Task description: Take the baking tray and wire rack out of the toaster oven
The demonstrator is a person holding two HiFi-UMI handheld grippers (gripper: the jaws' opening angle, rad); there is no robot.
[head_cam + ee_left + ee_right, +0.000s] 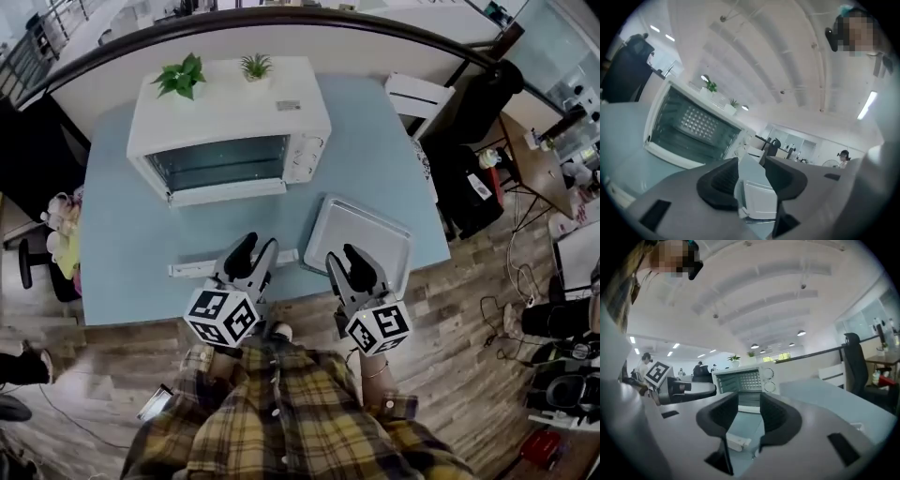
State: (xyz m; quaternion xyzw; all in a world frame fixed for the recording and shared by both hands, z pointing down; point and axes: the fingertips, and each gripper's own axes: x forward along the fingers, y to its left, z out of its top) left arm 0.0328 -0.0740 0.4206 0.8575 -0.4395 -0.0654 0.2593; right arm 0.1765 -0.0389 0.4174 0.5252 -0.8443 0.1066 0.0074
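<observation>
Far left, the blue table [122, 253] runs under everything. On it, at the back, sits the white oven [230, 112], with 2 small plants [181, 75] standing on its roof. Its glass door looks let down toward the person, and both gripper views see straight into the lit cavity.

In front of the oven, a white power strip [192, 269] lies along the table's near edge.

Now the left gripper [258, 244]: it hangs over the near end of that strip, pointing at the oven. Its black pads stand apart with nothing pinched between them, and only the table and pale things lying on it show through the gap.

Just beside it is the right gripper [343, 255], over the table's front edge and aimed the same way. Its jaws are parted too and grip nothing. In its own view the oven front sits framed above the gap, with the strip's end below. The 2 grippers are close together but not touching.

Right of them, the tray [366, 234] is out of the oven. It lies flat on the table, turned at an angle near the front right corner, and the right gripper's tips overlap its near left edge in the head view.

Far right, a black chair [473, 103] stands off the table. At the bottom, the person's checked shirt [281, 431] fills the frame.
</observation>
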